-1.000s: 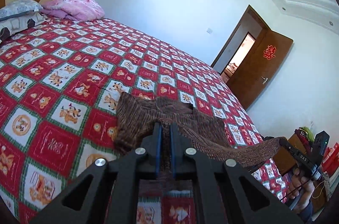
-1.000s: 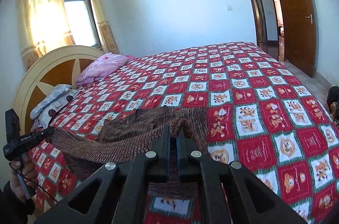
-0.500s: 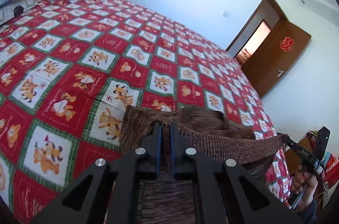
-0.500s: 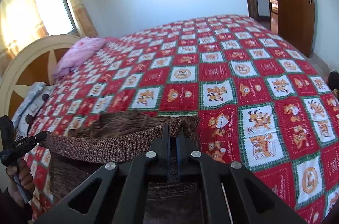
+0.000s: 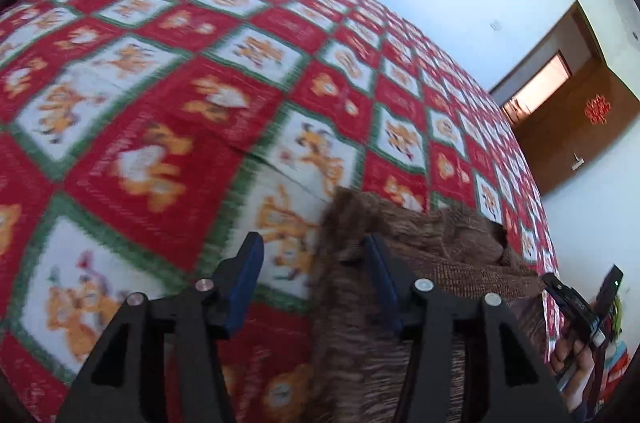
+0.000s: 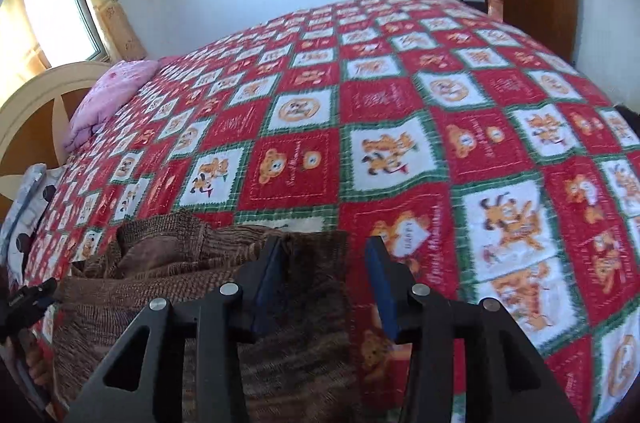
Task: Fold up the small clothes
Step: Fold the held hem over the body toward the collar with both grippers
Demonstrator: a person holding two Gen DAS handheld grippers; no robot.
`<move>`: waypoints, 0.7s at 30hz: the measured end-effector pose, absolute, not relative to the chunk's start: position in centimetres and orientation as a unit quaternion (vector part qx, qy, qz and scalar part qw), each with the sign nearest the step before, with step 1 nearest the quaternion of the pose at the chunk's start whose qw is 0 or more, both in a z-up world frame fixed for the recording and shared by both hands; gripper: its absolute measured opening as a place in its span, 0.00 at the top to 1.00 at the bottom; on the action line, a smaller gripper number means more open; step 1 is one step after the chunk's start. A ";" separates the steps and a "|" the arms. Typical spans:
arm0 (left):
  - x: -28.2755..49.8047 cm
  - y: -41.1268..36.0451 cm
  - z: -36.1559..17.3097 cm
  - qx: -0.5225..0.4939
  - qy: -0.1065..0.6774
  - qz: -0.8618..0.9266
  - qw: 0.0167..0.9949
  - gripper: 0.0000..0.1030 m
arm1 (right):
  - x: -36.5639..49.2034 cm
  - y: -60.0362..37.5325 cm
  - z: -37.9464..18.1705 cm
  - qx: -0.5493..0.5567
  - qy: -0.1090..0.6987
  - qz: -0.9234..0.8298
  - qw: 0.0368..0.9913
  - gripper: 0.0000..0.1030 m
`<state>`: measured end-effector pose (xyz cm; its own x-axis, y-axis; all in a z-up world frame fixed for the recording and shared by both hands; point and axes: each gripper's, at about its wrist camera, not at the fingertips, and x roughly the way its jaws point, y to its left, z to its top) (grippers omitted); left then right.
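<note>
- The brown ribbed knit garment [image 5: 436,263] lies on the bed with the red, white and green cartoon-checked bedspread [image 5: 168,111], close to the bed's near edge and well away from the pink pillow [image 6: 108,99] at the headboard end.
- The step in hand looks like the release after a fold: the far edge of the garment rests on the layers beneath it, and both tools are letting go.
- The left tool [image 5: 316,263] has its jaws opening, about half apart; the corner of the knit lies against its right blue pad [image 5: 380,283], while the other pad stands clear over the bedspread. Nothing is clamped.
- The right tool [image 6: 326,277] has its jaws opening too, to a middling gap; the garment's other corner lies between and under them, beside the left pad, and is not pinched.
- The fold is rough: bunched ridges show along the garment's far side in the right wrist view, and the part nearest the bed's edge is hidden behind the tools.
- In my judgement the next move calls for both tools to lift clear without dragging the loose knit, then to take fresh corners for another fold or to smooth the bunched layers.
- The risk is a pad snagging the open weave as it withdraws and pulling the fold apart.
</note>
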<state>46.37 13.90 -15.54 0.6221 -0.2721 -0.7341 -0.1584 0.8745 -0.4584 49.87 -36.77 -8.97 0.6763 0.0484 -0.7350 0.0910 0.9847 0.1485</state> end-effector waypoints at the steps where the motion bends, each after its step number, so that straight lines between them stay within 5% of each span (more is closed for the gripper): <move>1: 45.7 14.5 -15.2 -0.241 0.427 -0.026 0.871 0.46 | 49.3 -36.2 -8.7 0.066 0.405 -0.005 0.912 0.57; 9: 42.6 9.3 -13.7 -0.047 0.412 -0.014 0.910 0.37 | 48.7 -24.0 -11.3 -0.104 0.510 0.165 0.837 0.57; 15: 46.0 4.6 -14.1 0.065 0.406 0.029 0.911 0.32 | 56.8 -24.6 -9.2 -0.084 0.426 -0.005 0.901 0.57; 17: 47.0 6.3 -13.6 0.041 0.402 0.075 0.912 0.32 | 56.9 -26.3 -7.6 -0.010 0.411 0.024 0.911 0.57; 21: 46.2 10.1 -12.4 -0.022 0.384 0.092 0.919 0.28 | 54.0 -26.0 -7.5 -0.074 0.383 0.052 0.919 0.57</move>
